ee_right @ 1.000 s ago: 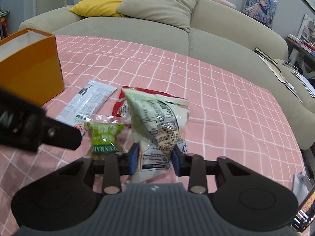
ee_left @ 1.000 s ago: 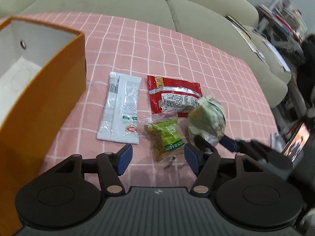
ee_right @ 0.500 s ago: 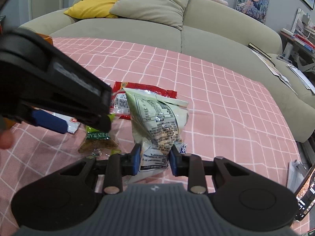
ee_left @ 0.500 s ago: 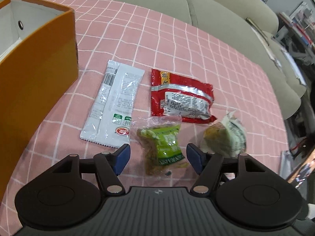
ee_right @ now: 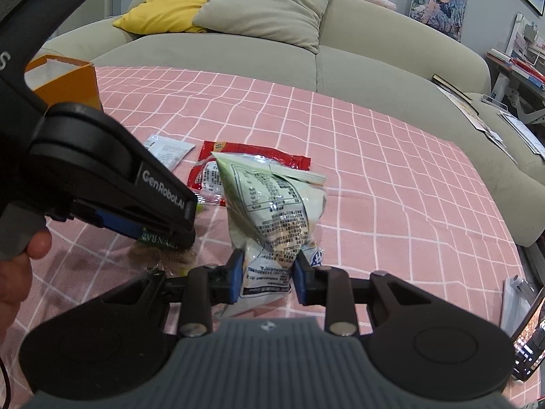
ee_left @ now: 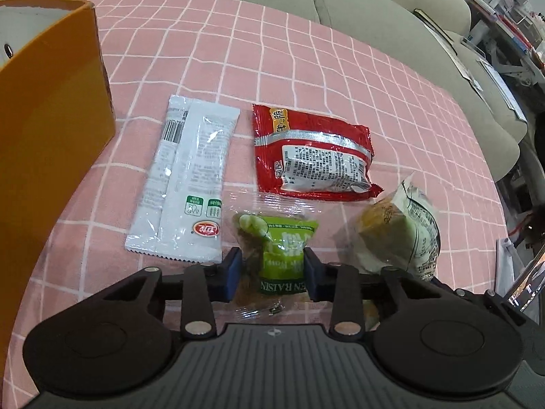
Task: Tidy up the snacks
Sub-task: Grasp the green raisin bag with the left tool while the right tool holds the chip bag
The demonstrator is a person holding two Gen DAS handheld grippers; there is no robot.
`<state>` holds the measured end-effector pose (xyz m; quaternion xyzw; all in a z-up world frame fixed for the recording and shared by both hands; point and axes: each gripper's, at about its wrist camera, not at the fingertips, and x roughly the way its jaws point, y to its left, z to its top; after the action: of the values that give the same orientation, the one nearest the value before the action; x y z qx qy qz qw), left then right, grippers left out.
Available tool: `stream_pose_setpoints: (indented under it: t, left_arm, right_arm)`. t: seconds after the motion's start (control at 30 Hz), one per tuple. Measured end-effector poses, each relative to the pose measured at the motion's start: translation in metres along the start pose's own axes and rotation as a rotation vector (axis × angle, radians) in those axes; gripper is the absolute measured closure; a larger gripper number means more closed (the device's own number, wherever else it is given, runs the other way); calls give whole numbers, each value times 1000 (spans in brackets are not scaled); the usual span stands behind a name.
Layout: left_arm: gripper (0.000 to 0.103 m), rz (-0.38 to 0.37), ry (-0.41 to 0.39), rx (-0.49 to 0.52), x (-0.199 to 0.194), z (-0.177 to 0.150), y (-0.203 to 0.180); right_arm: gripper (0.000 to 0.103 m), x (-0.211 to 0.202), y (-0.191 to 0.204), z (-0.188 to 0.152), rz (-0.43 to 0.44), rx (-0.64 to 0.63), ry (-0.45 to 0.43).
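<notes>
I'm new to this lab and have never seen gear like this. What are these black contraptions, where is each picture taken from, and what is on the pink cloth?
They are two hand-held grippers; a person carries one in each hand, each with a camera looking along its fingers. In the left camera's view, the left gripper has just closed on the green raisin packet. In the right camera's view, the right gripper holds a pale green snack bag upright. On the pink checked cloth also lie a white sachet and a red packet, beside an orange box.
</notes>
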<state>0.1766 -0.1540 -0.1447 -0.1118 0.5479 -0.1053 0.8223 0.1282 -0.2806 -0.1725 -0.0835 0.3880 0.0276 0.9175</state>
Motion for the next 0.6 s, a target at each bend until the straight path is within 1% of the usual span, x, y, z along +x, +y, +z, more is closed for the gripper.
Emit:
stream_pose_setpoints:
  t: [0.13,0.23,0.43,0.5,0.6]
  left_arm:
    - [68,24,-12,36,-9,-5,1]
    - [68,31,-16,57,-19,-11,4]
    - [68,83,-26,120,-43,-26,11]
    - [68,88,-24,127,-51,-33,15]
    - [68,79,-18,110,-63,-41,25]
  right_arm:
    - [77,-2,3,0,1,-12,-3]
    - [77,-6,6,-1,8,-17,4]
    - [77,-19,16,-4,30,-17,26]
    - [77,-25,19,-4,37,-17,33]
    - [77,-37,25,-8,53,-10,35]
